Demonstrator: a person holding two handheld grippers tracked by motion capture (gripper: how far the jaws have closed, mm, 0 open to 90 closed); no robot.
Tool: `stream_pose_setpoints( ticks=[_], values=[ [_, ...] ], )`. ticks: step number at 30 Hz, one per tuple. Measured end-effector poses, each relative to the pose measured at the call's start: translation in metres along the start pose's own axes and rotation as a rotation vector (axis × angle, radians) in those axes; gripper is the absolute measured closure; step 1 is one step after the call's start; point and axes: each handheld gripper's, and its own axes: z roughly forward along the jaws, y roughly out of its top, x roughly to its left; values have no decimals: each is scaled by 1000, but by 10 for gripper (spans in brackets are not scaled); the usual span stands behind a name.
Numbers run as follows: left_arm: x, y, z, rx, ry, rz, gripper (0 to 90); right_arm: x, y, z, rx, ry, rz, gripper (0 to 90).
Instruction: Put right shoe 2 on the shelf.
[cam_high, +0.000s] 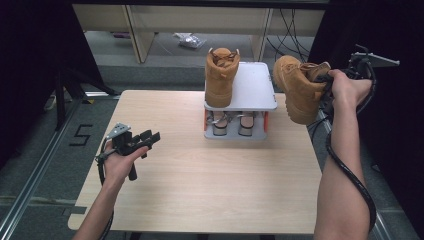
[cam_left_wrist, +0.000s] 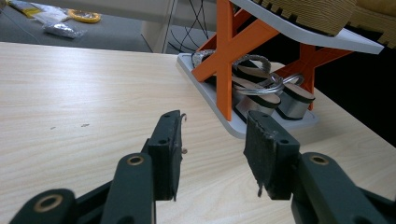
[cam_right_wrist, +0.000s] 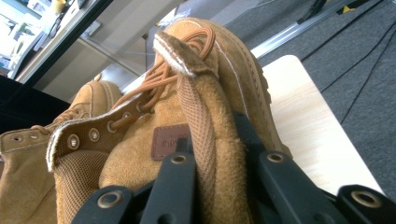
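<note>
Right now, line by line:
Right tongs (cam_high: 326, 80): clamped on the collar of a tan boot (cam_high: 296, 87), one jaw inside the opening and one outside, as the right gripper view shows.
Held boot: up in the air off the tabletop's (cam_high: 200, 170) far right edge, tilted, sole facing the rack, just right of it and not touching.
Second boot (cam_high: 220, 75): upright on the left half of the rack's grey top shelf (cam_high: 257, 90).
Rack: at the far middle of the tabletop, orange cross legs (cam_left_wrist: 229, 51), a pair of sandals (cam_left_wrist: 261, 91) on the lower shelf.
Left tongs (cam_high: 150, 137): wide apart, nothing between the jaws, low over the tabletop's left part, pointed toward the rack.
</note>
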Motion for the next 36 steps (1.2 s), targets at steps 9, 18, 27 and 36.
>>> stream_pose_setpoints(
  ticks=[9, 18, 27, 36],
  values=[
    [0, 0, 0, -1, -2, -3, 556, 13, 1, 6, 7, 18, -1, 817],
    [0, 0, 0, -7, -10, -3, 556, 24, 0, 11, 5, 27, 8, 816],
    [0, 1, -1, -5, -2, -3, 557, 35, 0, 16, 10, 36, -4, 815],
    [0, 0, -1, -5, -3, -2, 556, 41, -1, 23, 22, 30, -37, 813]
  ],
)
